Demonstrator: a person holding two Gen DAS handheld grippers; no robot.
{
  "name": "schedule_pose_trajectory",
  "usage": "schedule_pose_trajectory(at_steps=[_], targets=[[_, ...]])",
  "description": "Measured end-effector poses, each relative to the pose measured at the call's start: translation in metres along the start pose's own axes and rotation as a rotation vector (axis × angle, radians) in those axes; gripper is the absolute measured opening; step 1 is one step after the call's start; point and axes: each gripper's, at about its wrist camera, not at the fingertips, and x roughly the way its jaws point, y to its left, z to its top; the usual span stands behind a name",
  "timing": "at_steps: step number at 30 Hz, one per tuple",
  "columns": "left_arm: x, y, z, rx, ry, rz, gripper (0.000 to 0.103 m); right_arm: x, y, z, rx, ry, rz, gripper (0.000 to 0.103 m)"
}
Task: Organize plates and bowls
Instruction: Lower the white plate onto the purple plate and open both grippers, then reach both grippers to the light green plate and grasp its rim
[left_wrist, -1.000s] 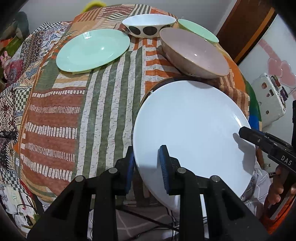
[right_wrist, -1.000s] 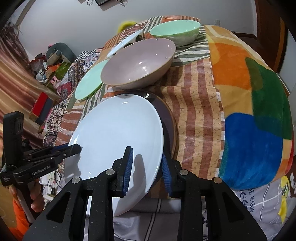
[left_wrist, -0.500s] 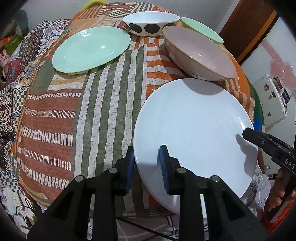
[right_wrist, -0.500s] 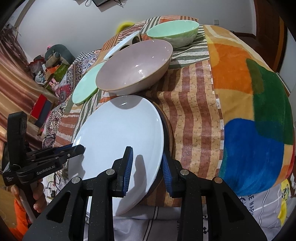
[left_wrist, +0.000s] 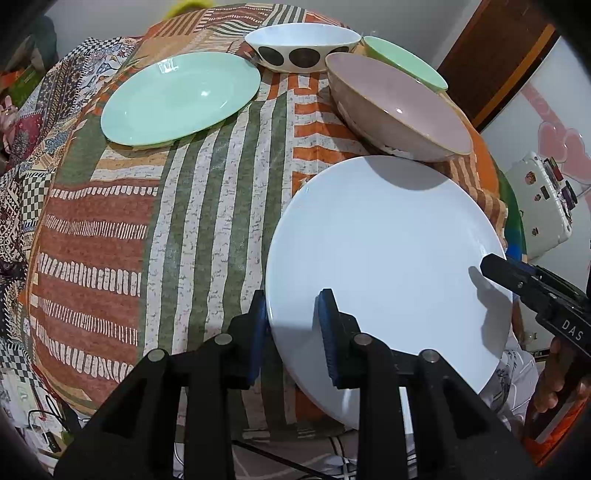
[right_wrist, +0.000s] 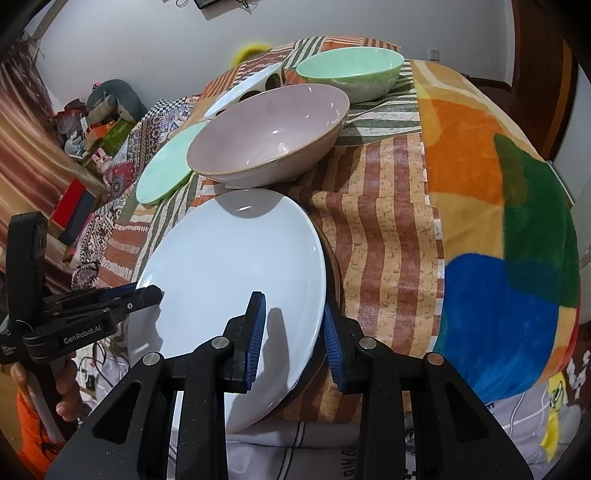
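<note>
Holding the white plate (left_wrist: 384, 258) by opposite rim edges looks wise: it is stiff, glazed, probably slippery and breakable. The left gripper (left_wrist: 293, 332) pinches the rim at the lower centre of its frame; the right gripper (right_wrist: 293, 334) is closed on the other rim, apparently together with a dark plate (right_wrist: 334, 269) beneath, near the pink bowl (right_wrist: 269, 133).

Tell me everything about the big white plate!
The white plate is large, round, plain and glossy, like glazed ceramic. Its far edge sits just below the pink bowl, and it lies over a dark plate underneath. The left gripper and right gripper each pinch its near rim, one at each side.
</note>
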Motion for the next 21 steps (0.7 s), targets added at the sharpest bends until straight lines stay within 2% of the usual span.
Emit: schedule_pose_trajectory(at_steps=[5,8,11,14,18,21], targets=[[-0.008,0.009,-0.001,-0.019,-0.015,-0.002,0.027,-0.001,-0.001,0.002,0.003,0.0,-0.02,0.026],[-0.018,0.013,0.0,-0.029,-0.04,-0.007,0.027,-0.012,-0.001,0.005,-0.015,-0.048,-0.104,0.026],[-0.033,0.016,0.001,-0.03,-0.08,-0.012,0.027,-0.022,-0.007,0.009,0.01,-0.067,-0.082,0.029],[-0.053,0.016,0.003,-0.02,-0.143,0.0,0.033,-0.031,-0.005,0.013,0.001,-0.094,-0.095,0.03],[-0.077,0.017,0.007,-0.009,-0.219,0.016,0.042,-0.036,0.011,0.02,-0.032,-0.115,-0.073,0.031],[-0.094,0.022,0.011,-0.006,-0.27,0.026,0.046,-0.034,0.027,0.03,-0.067,-0.133,-0.053,0.036]])
